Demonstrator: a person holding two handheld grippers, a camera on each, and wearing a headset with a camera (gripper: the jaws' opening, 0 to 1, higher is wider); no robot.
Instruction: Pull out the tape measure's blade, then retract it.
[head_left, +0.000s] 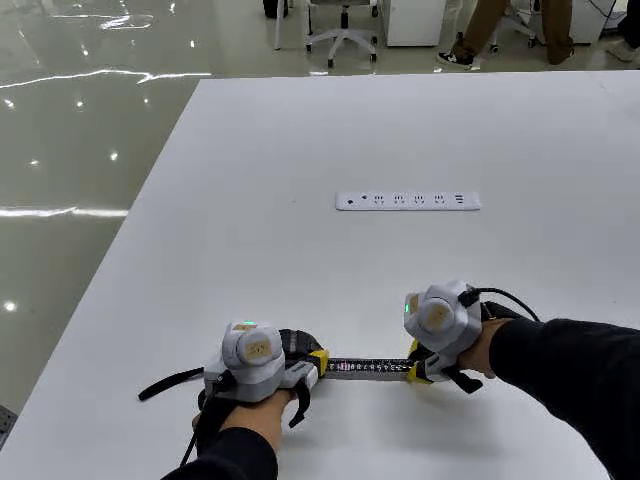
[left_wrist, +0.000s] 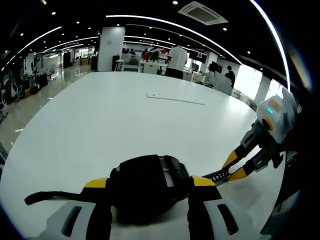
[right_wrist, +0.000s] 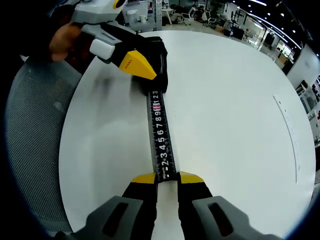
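White desk (head_left: 400, 130) in an open office, power strip (head_left: 408, 201) mid-desk. We have the tape measure (left_wrist: 147, 172) near the front edge, left claw (left_wrist: 150, 184) clamped round its case. Right claw (right_wrist: 167, 179) is pinched narrow on the blade (right_wrist: 160, 130) tip, with a short length out. We'd pull straight and level, case held firm, no twist.

Tape blade (right_wrist: 160, 135) printed with digits 2 to 9, red mark, then 1 2 3
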